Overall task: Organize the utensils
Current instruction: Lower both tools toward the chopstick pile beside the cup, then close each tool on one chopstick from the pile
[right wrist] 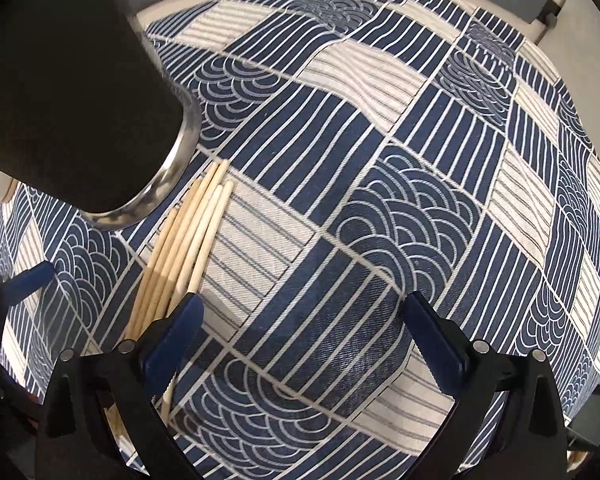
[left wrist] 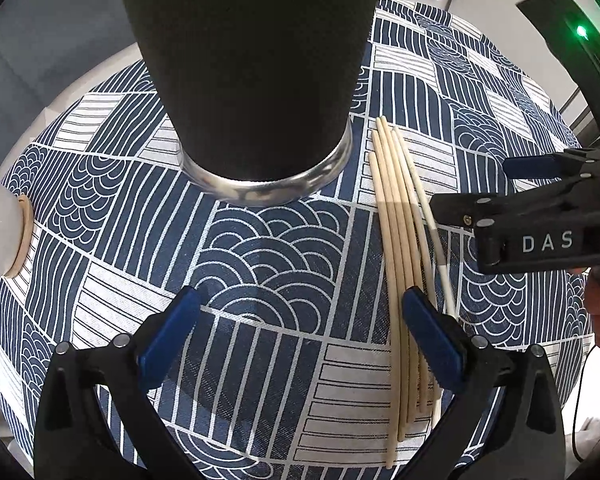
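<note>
- 6 wooden chopsticks [left wrist: 396, 240] in 1 loose bundle, flat on the patterned tablecloth [left wrist: 260, 248], just beside 1 black cup [left wrist: 252, 80] with a steel base.
- 1 white container [left wrist: 0, 228] at the cloth's edge.
- Left gripper [left wrist: 300, 320]: steeply down, jaws wide, nothing gripped.
- Right gripper [right wrist: 300, 328]: steeply down beside the bundle, jaws wide, empty.

Left gripper [left wrist: 300, 320], black frame w/ blue-padded fingers, points steeply down, jaws spread wide, nothing between the pads. Right gripper [right wrist: 300, 320], same black-and-blue build, also points steeply down w/ jaws fully apart and empty.
</note>
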`<state>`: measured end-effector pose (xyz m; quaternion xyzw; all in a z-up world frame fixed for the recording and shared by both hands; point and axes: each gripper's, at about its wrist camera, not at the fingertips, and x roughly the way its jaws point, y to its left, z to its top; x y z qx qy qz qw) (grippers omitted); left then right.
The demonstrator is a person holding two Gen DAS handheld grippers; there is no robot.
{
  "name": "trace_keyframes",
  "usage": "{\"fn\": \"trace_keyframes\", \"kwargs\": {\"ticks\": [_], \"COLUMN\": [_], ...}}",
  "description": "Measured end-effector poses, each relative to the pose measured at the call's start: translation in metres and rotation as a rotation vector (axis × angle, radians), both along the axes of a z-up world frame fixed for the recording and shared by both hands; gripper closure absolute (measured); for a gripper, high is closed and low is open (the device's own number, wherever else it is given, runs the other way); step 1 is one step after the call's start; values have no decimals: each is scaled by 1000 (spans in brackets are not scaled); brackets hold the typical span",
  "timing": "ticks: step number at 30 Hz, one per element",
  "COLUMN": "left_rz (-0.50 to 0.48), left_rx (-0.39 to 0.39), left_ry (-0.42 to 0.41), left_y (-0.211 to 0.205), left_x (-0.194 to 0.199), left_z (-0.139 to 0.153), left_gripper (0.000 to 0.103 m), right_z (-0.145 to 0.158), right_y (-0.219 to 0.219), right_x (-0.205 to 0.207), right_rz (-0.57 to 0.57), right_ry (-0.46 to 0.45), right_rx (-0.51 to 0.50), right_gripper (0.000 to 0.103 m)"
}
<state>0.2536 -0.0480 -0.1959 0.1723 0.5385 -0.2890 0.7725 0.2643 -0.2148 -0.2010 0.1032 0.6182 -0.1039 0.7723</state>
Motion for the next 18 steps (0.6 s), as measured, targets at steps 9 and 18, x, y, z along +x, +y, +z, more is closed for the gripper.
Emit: {"fn": "trace_keyframes", "kwargs": {"ticks": [9,18], "left_rz": [-28,-4], "left_rx": [53,47], "left_ry": [-23,-22], "left_y": [8,19], "left_x": [-4,3], "left_z": [-1,1], "left_gripper": [4,4], "right_z": [7,3], "right_y": [8,29], "right_x": [-2,7], "right_rz": [-19,-16], "right_ry": [-56,-28], "right_rx": [45,-15], "right_gripper": [8,8]}}
